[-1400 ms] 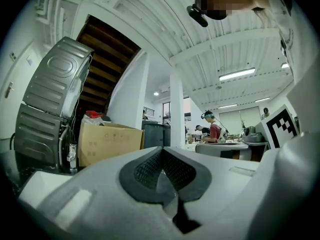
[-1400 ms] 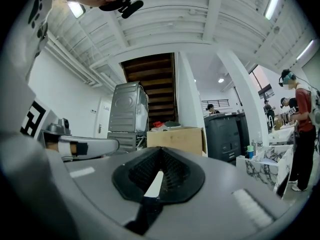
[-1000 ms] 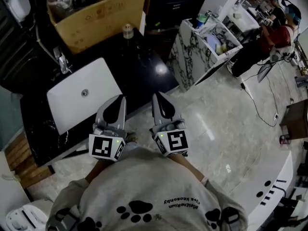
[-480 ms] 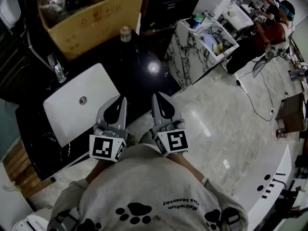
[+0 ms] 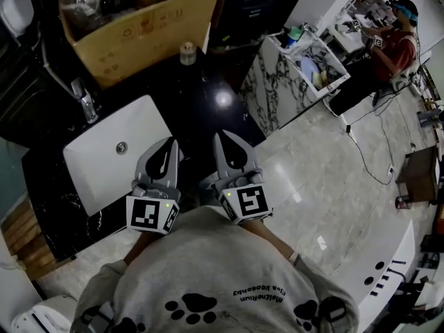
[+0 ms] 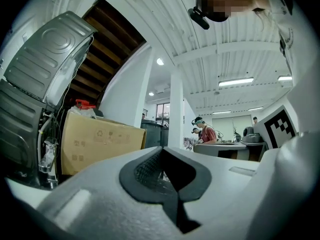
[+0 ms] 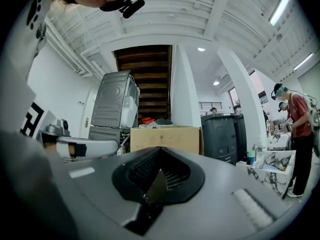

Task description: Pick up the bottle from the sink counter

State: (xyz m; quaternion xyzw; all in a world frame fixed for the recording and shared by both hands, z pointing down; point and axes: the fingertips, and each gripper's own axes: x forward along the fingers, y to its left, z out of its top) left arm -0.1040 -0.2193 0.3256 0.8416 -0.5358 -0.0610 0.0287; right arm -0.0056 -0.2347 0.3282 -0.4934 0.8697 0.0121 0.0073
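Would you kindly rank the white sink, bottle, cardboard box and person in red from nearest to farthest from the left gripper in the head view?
1. White sink, just left of the left gripper.
2. Bottle, ahead on the counter.
3. Cardboard box, right behind the bottle.
4. Person in red, far right, across the floor.

A small pale cylindrical bottle (image 5: 186, 52) is seen upright on the glossy black sink counter (image 5: 199, 92).
It is found towards 12 o'clock in the head view, standing on its base with a lighter cap on top. It is set at about 2 o'clock from the white rectangular sink basin (image 5: 142, 127), well apart from it, and just beside the lower right corner of the brown cardboard box (image 5: 139, 33).
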